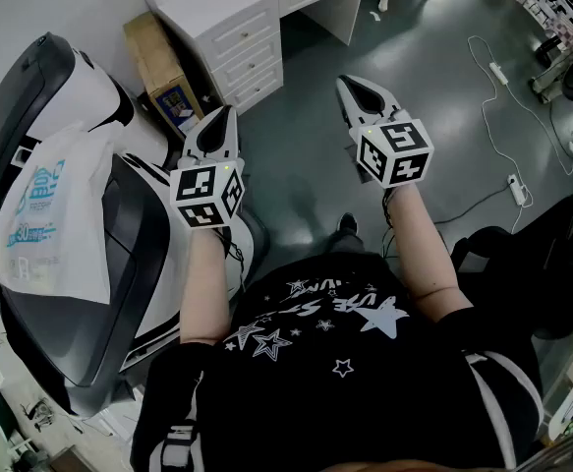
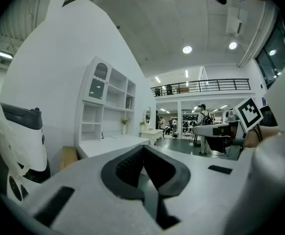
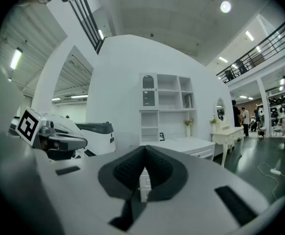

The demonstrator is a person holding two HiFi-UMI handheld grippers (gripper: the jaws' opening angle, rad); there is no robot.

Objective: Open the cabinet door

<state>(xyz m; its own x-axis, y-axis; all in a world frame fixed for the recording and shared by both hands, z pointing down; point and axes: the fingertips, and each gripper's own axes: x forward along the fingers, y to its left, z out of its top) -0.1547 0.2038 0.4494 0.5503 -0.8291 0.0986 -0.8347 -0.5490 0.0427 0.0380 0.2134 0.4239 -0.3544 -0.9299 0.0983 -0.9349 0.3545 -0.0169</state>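
- Clearly nothing has begun: the large white-and-black moulded machine [image 1: 80, 96], with a printed plastic bag [image 1: 55, 214] draped over it, fills the floor's left edge.
- Ahead, at the far edge of the grey floor [image 1: 443, 87], stands the white wooden desk-and-shelf cabinet [image 3: 164, 106]. Its arched glazed door [image 3: 148, 90], in the upper left compartment, looks closed and is well apart from both tools.
- A brown cardboard box [image 1: 158, 67] sits between machine and cabinet.
- The left gripper [image 1: 225, 112] and right gripper [image 1: 346, 81] are held roughly level, each with jaws pressed together on nothing.
- I judge the step in hand to be the approach. Next comes walking closer, spreading one pair of jaws, and finding the door's edge or handle, too small to see.
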